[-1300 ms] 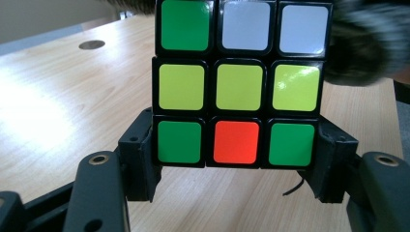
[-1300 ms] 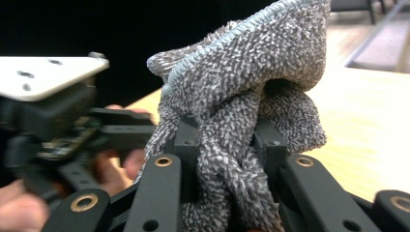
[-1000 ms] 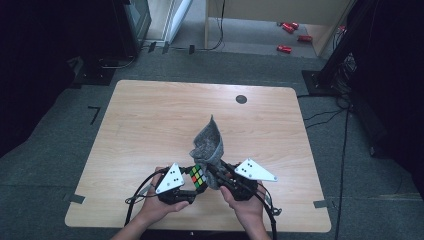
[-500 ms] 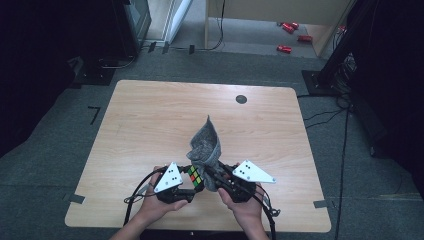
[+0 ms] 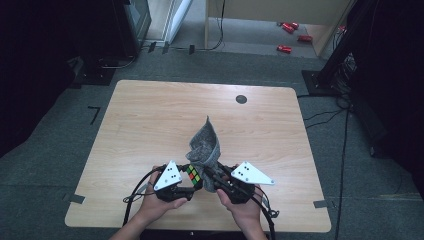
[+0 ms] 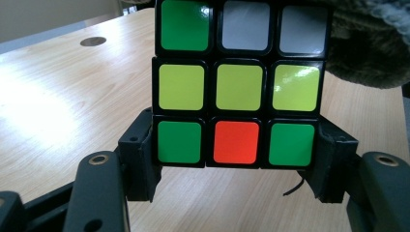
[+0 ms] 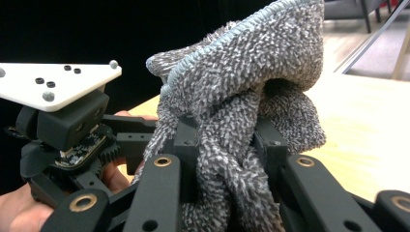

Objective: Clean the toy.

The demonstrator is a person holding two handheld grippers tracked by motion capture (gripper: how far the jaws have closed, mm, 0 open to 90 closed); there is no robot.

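Near the table's [image 5: 150,115] front edge, left gripper [image 5: 187,181] clamps the cube [image 5: 194,174], right gripper [image 5: 212,176] pinches the cloth [image 5: 204,146] against it; wide bare tabletop beyond.

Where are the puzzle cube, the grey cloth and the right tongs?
puzzle cube [image 6: 240,87], left gripper view, centre yellow sticker.
grey cloth [image 7: 251,63], right gripper view, upper fold above the jaws.
right tongs [image 7: 225,159], right gripper view, midway between fingertips, clamped on the cloth.
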